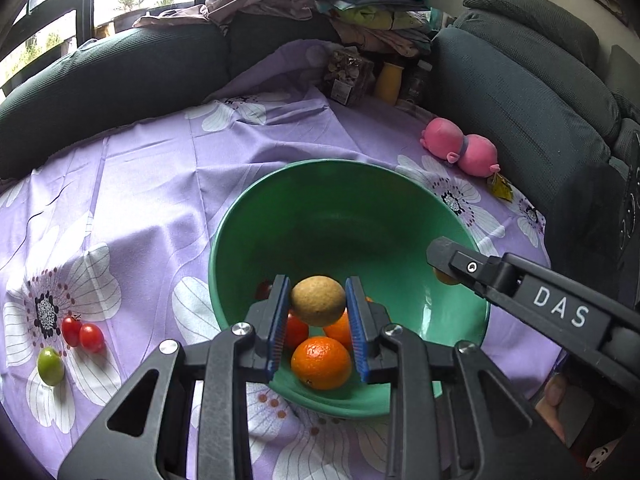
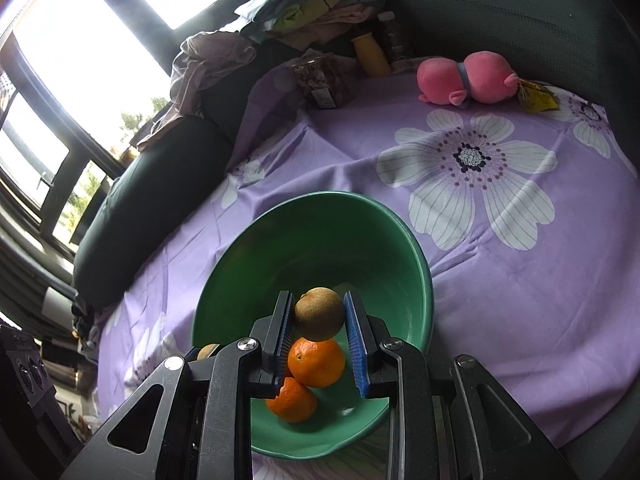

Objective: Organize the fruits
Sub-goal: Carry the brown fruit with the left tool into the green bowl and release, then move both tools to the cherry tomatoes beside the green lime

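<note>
Left gripper (image 1: 318,322) jaws clamped on one brown fruit (image 1: 318,300) above green bowl (image 1: 320,208). Right gripper (image 2: 318,338) jaws clamped on second brown fruit (image 2: 319,313), same bowl. Two oranges (image 2: 316,363) visible in bowl, red fruit beside them. Left on purple-clothed bench (image 1: 140,200): two cherry tomatoes (image 1: 82,333), one green fruit (image 1: 50,365). Far right: one pink plush (image 1: 460,148).

"DAS" is showing in white on the right gripper (image 1: 444,258) arm; jar label (image 1: 341,90) is probably printed, too small to read.
</note>
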The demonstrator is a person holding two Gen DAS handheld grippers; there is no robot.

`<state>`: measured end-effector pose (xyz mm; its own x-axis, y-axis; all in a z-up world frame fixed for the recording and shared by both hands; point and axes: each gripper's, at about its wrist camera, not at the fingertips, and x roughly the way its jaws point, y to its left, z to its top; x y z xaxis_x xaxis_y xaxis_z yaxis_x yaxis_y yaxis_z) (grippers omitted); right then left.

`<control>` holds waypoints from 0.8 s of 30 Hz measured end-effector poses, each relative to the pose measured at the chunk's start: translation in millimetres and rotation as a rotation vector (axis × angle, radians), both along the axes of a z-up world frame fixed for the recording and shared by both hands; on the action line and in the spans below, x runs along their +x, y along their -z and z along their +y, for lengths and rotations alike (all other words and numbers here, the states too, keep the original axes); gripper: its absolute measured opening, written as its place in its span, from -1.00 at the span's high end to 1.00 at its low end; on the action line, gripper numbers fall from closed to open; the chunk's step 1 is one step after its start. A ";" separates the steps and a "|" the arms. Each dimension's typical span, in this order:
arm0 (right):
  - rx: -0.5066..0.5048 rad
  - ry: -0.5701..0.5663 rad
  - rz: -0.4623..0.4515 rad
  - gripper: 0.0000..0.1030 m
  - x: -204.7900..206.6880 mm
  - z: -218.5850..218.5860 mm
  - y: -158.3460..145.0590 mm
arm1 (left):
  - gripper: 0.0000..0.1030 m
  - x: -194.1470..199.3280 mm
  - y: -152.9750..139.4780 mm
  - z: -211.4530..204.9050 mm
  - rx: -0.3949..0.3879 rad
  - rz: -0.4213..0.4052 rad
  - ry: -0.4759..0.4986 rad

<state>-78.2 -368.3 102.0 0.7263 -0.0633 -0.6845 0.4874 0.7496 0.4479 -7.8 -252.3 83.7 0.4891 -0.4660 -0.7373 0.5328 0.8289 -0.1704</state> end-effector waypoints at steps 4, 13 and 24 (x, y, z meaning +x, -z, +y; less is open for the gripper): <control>-0.001 0.004 0.015 0.45 2.0 -2.0 2.6 | 0.46 2.9 5.7 -5.7 0.010 0.018 0.010; 0.002 -0.001 0.034 0.45 4.9 -1.6 5.9 | 0.46 7.6 15.0 -9.9 0.020 0.049 0.012; 0.001 0.001 0.032 0.45 5.0 -1.6 6.8 | 0.41 6.7 13.6 -6.5 0.031 0.033 0.019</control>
<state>-73.2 -369.9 95.2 0.7038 -0.0631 -0.7076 0.5022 0.7488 0.4326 -1.1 -258.8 70.1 0.4557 -0.4515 -0.7671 0.5427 0.8240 -0.1627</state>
